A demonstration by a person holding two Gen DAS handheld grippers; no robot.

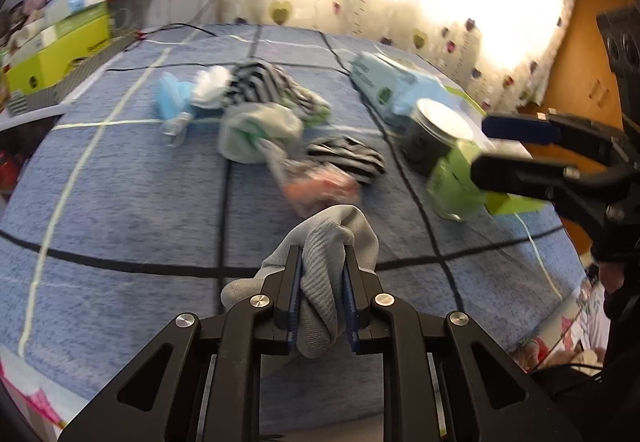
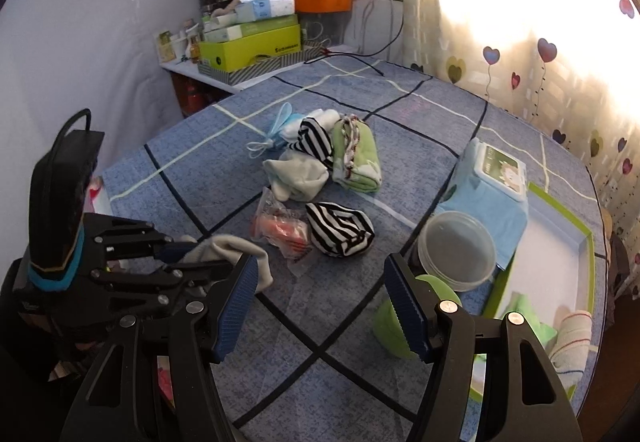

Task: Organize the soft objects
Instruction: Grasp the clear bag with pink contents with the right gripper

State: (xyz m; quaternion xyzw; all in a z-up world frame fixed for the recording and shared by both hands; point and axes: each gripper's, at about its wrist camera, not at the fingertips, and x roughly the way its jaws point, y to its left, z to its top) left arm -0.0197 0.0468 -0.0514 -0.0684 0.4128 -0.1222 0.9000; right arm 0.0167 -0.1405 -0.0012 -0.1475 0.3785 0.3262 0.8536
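My left gripper is shut on a grey sock, which bunches up between the blue pads just above the blue checked bedspread. The right wrist view shows the same gripper low on the left, with the sock in it. My right gripper stands open above the bedspread with nothing between its fingers. Beyond it lie a striped sock bundle, an orange packet in plastic, white socks, a folded green towel, another striped sock and a blue face mask.
A lidded plastic jar, a green cup and a pack of wet wipes sit on the right. A green-rimmed tray holds folded cloths. Stacked boxes crowd a side shelf at the back. A heart-print curtain hangs behind.
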